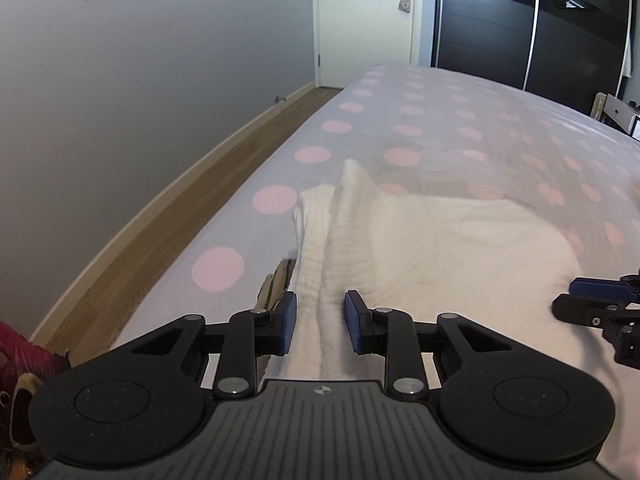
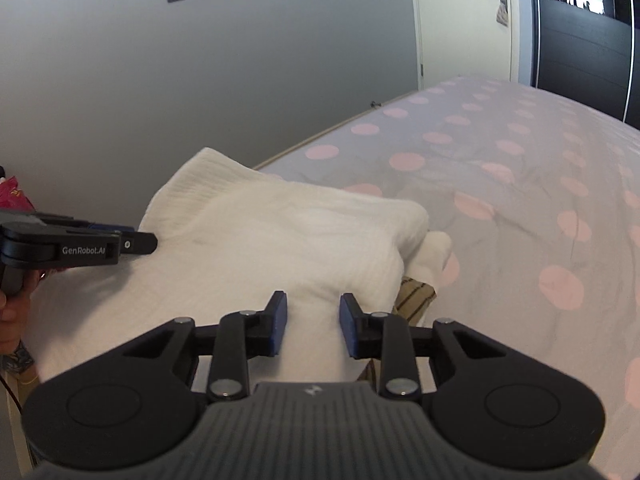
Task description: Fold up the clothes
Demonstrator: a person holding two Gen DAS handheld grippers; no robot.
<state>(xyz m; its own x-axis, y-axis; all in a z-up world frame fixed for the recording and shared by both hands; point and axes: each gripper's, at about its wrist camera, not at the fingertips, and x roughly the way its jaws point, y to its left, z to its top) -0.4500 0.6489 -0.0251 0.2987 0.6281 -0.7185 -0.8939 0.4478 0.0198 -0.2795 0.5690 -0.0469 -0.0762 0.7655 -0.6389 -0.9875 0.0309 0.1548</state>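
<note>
A white ribbed garment lies bunched on the dotted bedsheet; it also shows in the right wrist view. My left gripper is open, its blue pads on either side of a raised fold of the white cloth, not pinching it. My right gripper is open too, straddling the near edge of the garment. Each gripper shows in the other's view: the right gripper at the right edge, the left gripper at the left. A striped cloth peeks from under the white garment.
The bed's left edge drops to a wooden floor along a grey wall. A white door and a dark wardrobe stand beyond the bed. A red object sits at the far left.
</note>
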